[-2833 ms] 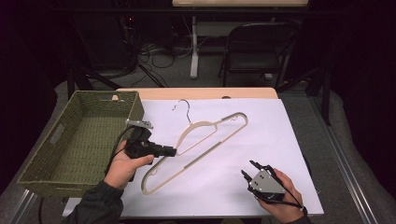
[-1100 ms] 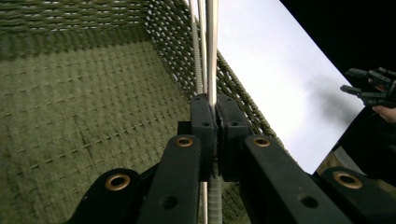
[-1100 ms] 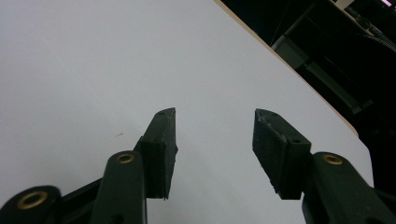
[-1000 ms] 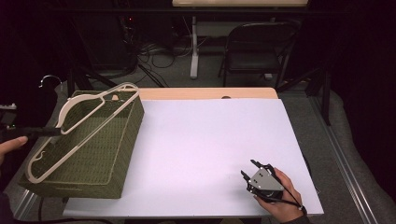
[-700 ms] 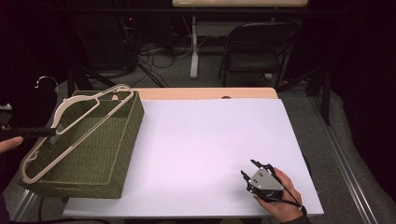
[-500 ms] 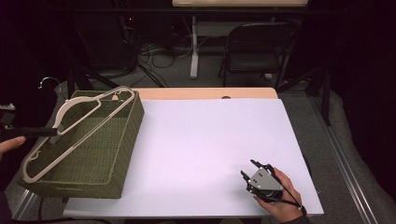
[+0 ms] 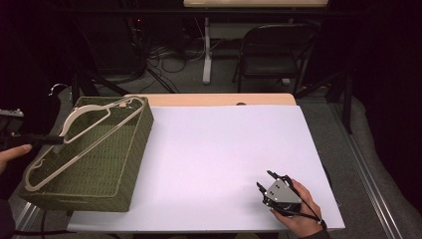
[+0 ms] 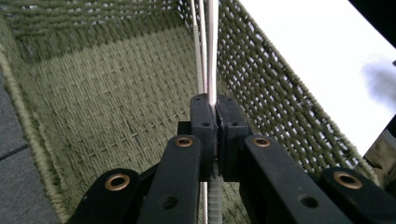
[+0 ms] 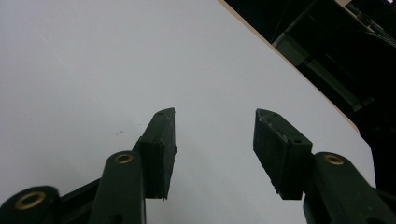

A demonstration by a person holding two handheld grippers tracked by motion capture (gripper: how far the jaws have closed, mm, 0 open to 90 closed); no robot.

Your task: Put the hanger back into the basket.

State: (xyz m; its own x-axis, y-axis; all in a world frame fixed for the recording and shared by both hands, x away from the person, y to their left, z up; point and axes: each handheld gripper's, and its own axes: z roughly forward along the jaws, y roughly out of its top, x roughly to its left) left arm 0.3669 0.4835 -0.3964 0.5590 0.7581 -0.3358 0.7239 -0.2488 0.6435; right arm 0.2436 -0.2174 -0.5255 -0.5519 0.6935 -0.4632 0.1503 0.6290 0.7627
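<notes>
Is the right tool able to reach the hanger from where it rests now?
Probably not without a long move. The right tool rests open at the table's near right corner, while the hanger lies across the basket at the far left, gripped by the left tool.

A dark room, seemingly unlit beyond the table [image 7: 219, 99]: a folding chair [image 7: 271, 55] and floor cables [image 7: 169, 55] behind.

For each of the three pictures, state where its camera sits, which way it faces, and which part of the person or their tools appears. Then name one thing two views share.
High view: above the table, facing forward and down; both hands, right gripper.
Left gripper view: on the left gripper, looking into the basket; jaws shut on the hanger.
Right gripper view: on the right gripper, facing across the table; open jaws.
Shared: high and left gripper views show basket and hanger.
</notes>
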